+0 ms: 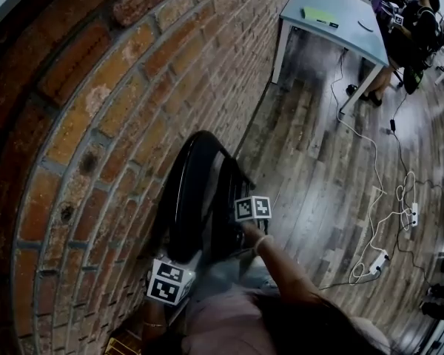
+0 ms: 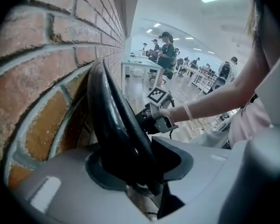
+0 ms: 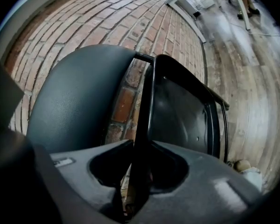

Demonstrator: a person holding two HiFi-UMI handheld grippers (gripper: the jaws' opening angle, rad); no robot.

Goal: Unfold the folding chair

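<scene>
A black folding chair [image 1: 196, 191] leans folded against the brick wall. In the left gripper view its padded backrest [image 2: 107, 115] runs edge-on up from my left gripper [image 2: 140, 171], which is shut on the backrest's rim. In the right gripper view my right gripper [image 3: 137, 171] is shut on the thin black frame edge [image 3: 147, 101] of the seat [image 3: 182, 111], and the backrest [image 3: 79, 101] stands to its left. In the head view the left gripper [image 1: 179, 256] holds the chair's near left side and the right gripper [image 1: 237, 224] its right side.
The brick wall [image 1: 96, 124] rises close behind the chair on the left. A grey table [image 1: 333, 21] stands further along the wall, with people seated beyond it. Cables and power strips [image 1: 377, 261] lie on the wood floor to the right.
</scene>
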